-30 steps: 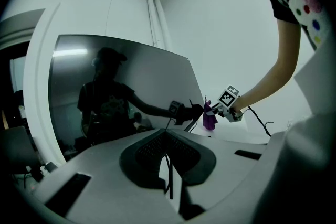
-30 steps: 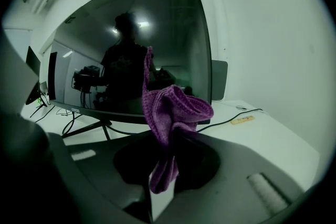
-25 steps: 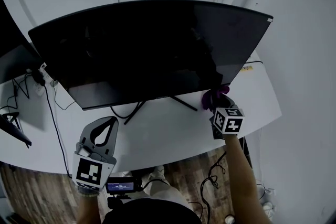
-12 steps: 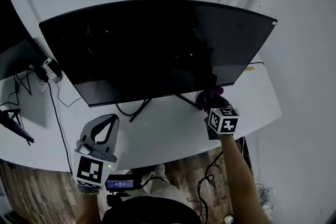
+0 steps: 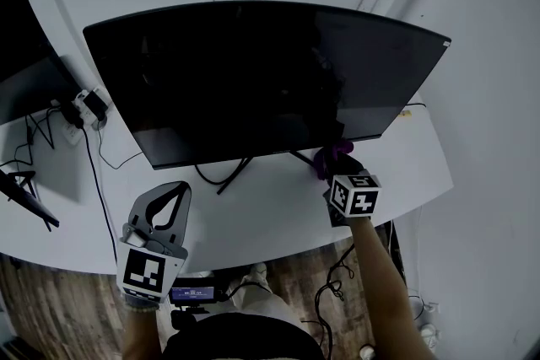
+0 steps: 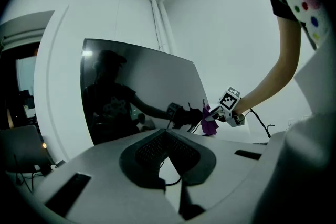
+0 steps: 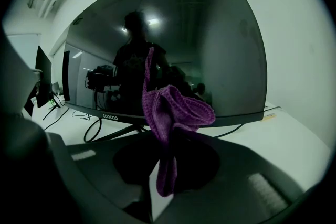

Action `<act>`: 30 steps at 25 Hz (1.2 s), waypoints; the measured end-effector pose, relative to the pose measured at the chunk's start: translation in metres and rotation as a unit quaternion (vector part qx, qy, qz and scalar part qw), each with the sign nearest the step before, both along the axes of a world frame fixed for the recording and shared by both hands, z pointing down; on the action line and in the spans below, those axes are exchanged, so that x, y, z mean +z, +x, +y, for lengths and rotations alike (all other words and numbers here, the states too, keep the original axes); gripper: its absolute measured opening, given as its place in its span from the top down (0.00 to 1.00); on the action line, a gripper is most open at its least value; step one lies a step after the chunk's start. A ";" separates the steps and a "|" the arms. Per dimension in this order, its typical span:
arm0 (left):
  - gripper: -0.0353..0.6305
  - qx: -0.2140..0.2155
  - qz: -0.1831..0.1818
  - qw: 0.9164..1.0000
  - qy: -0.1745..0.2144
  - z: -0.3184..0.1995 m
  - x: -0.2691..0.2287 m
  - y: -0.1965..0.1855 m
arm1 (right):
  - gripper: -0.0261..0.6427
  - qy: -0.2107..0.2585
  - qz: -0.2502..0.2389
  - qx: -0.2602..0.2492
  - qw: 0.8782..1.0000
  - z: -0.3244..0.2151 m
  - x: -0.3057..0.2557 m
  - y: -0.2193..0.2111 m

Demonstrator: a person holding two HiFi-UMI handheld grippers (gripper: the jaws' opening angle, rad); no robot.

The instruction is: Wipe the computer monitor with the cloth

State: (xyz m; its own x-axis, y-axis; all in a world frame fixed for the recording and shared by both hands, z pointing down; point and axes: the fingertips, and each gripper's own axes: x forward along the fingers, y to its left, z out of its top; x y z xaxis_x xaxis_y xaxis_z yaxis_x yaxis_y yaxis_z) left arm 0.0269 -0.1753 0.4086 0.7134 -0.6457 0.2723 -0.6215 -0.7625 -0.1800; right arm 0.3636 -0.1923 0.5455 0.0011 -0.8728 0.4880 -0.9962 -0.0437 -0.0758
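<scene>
So: right gripper [image 7: 167, 157] is clamped on the purple cloth [image 7: 173, 113], near the monitor [image 5: 253, 72] lower-right edge. Screen lies ahead and up, long axis running left. Left gripper [image 6: 166, 136] closed, empty, farther off.

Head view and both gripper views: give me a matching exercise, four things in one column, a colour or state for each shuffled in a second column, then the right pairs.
Column one
1. cloth
2. monitor
3. left gripper
4. right gripper

Column two
A. shut, nothing between its jaws
B. purple and bunched up
C. shut on the cloth, by the monitor's bottom edge
D. dark screen, standing on the white desk

Pairs: 1-B, 2-D, 3-A, 4-C
</scene>
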 end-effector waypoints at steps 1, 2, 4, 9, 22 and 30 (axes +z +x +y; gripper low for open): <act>0.94 -0.002 -0.001 1.000 0.000 0.000 0.001 -0.003 | 0.87 0.000 -0.001 -0.001 1.000 -0.001 0.000 -0.004; 0.94 -0.003 0.000 1.000 -0.001 0.000 0.002 -0.007 | 0.87 0.000 -0.004 -0.003 1.000 -0.001 0.000 -0.009; 0.94 -0.005 0.000 1.000 -0.002 0.000 0.002 -0.014 | 0.87 0.001 -0.013 -0.005 1.000 -0.002 -0.001 -0.020; 0.94 -0.004 0.003 1.000 -0.001 -0.002 0.000 -0.027 | 0.87 0.005 -0.028 -0.008 1.000 -0.005 -0.002 -0.045; 0.94 -0.008 0.012 1.000 0.006 -0.005 -0.010 -0.060 | 0.87 -0.002 0.005 -0.070 0.998 -0.013 -0.004 -0.118; 0.94 -0.015 0.000 1.000 0.002 -0.007 -0.001 -0.088 | 0.87 0.002 -0.015 -0.076 0.997 -0.018 -0.004 -0.154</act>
State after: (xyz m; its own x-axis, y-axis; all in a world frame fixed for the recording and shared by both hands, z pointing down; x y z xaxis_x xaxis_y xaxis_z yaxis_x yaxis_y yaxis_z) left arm -0.0608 -0.1820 0.4074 0.6939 -0.6677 0.2695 -0.6440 -0.7429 -0.1824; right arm 0.2099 -0.2104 0.5419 -0.1459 -0.8633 0.4831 -0.9886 0.1085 -0.1047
